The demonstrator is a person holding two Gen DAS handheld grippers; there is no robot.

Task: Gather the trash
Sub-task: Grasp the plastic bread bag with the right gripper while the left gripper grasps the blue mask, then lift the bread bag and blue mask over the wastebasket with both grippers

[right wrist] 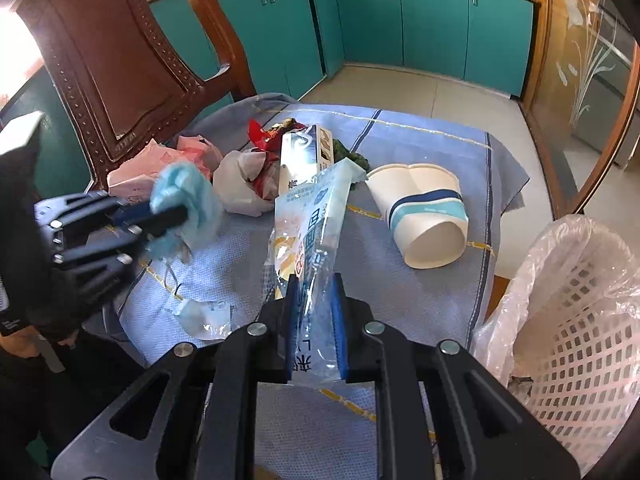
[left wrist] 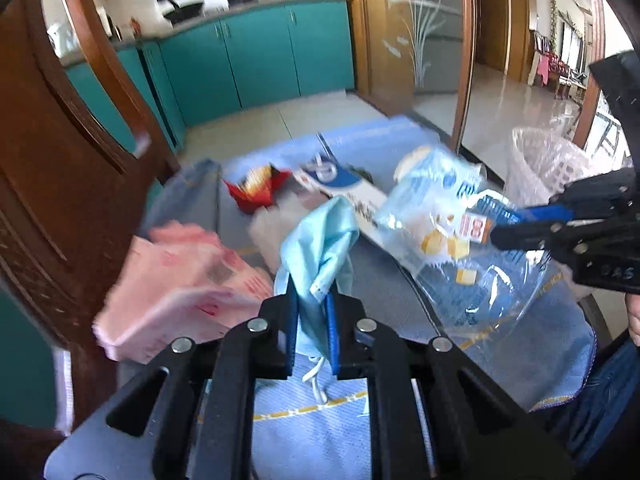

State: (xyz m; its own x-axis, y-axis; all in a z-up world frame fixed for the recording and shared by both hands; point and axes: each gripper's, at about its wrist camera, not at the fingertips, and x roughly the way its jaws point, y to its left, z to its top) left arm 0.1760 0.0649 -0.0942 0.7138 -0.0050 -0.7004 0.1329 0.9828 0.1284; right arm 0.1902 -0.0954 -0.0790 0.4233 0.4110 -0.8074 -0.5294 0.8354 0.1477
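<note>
Trash was gripped in both my claws above the cloth-covered table's (right wrist: 420, 304) near edge: left gripper (left wrist: 312, 312) clamped on a limp face mask (left wrist: 320, 248), right gripper (right wrist: 314, 300) pinching a light, slippery plastic bag (right wrist: 308, 232) by its lower end.

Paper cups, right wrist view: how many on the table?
2, nested: the outer paper cup lies on its side on the blue cloth, left of the lined basket; the inner paper cup sticks out behind. More may be hidden inside.
</note>
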